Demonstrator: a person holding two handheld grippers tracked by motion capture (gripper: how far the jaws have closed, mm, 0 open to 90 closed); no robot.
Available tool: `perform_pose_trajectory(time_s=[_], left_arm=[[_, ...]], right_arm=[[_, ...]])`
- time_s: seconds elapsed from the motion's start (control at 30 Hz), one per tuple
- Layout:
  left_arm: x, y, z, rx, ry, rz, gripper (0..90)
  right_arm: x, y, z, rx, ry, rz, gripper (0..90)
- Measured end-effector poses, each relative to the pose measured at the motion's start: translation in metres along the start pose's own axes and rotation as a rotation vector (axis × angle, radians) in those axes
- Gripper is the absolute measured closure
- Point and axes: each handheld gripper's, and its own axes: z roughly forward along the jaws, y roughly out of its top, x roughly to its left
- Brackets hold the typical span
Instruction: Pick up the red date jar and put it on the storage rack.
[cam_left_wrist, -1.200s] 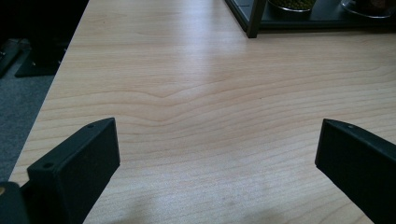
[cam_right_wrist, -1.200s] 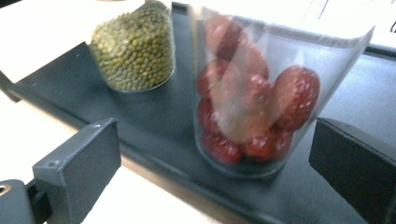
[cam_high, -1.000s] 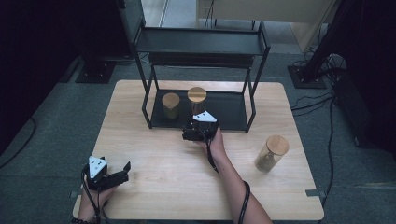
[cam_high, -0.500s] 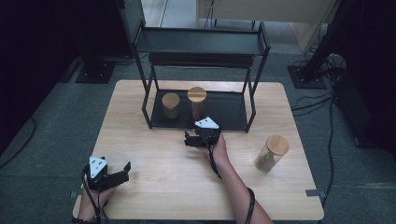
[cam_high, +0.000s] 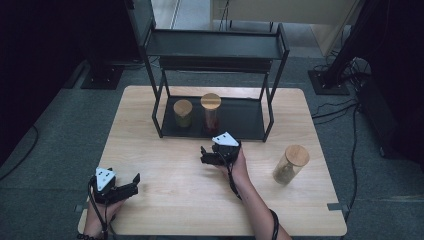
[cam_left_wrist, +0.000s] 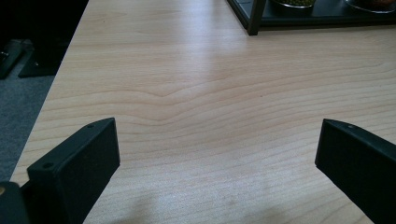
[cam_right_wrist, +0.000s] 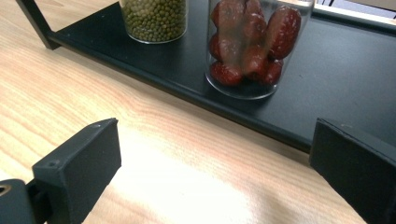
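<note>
right gripper: jaws spread, empty, just before rack
date jar: on rack, ahead of jaws, apart
left gripper: spread, empty

Bright, even light falls on the wooden table from overhead, while the room around it sinks into near black. Glare washes the wood pale in the right gripper view, soft shadows pool near the jaws, and the red-fruit jar looks slightly smeared.

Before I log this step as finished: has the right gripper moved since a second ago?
Yes. The right gripper has pulled back toward the person, away from the black shelf and its red-filled jar.
</note>
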Motion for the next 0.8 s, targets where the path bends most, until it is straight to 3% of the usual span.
perform_pose_trajectory(time_s=[0.8], left_arm=[[-0.001, 0.000, 0.001, 0.005, 0.007, 0.007, 0.0]], right_arm=[[-0.005, -0.017, -0.027, -0.006, -0.015, -0.002, 1.9]])
